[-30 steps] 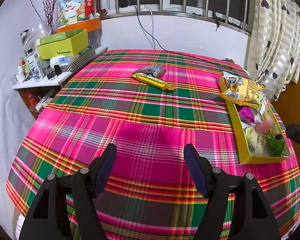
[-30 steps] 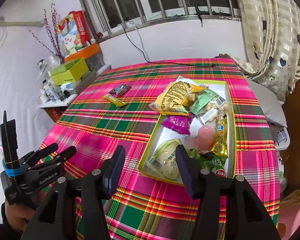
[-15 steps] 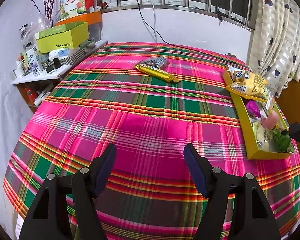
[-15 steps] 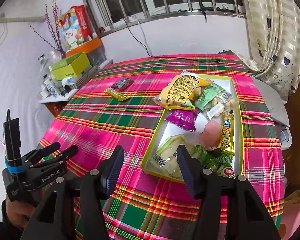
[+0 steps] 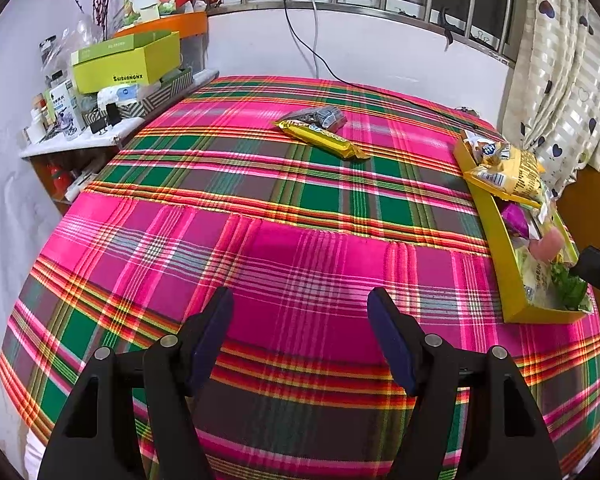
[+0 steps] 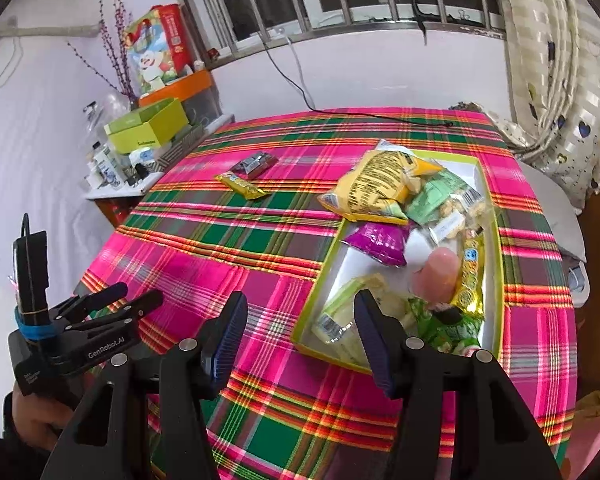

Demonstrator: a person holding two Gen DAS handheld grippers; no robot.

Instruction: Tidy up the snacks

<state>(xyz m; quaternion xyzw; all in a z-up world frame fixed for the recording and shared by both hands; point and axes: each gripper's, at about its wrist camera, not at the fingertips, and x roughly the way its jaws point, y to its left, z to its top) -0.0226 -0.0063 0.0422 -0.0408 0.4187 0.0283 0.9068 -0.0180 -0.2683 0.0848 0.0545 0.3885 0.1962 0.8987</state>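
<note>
Both grippers gape empty (left [image 5: 300,312], right [image 6: 300,320]); bare tablecloth [image 5: 260,208] beside yellow tray [image 5: 496,228].

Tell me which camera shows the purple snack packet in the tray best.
Right wrist view: the purple packet lies fully visible from above in the yellow tray. The left wrist view catches only a sliver of it behind the tray's wall.

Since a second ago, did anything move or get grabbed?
Nothing got grabbed. The left gripper came a bit closer to the table, jaws wide and empty. The right gripper opened slightly, empty, hovering by the yellow tray. The gold bar, dark packet and the tray's snacks stayed put.
</note>
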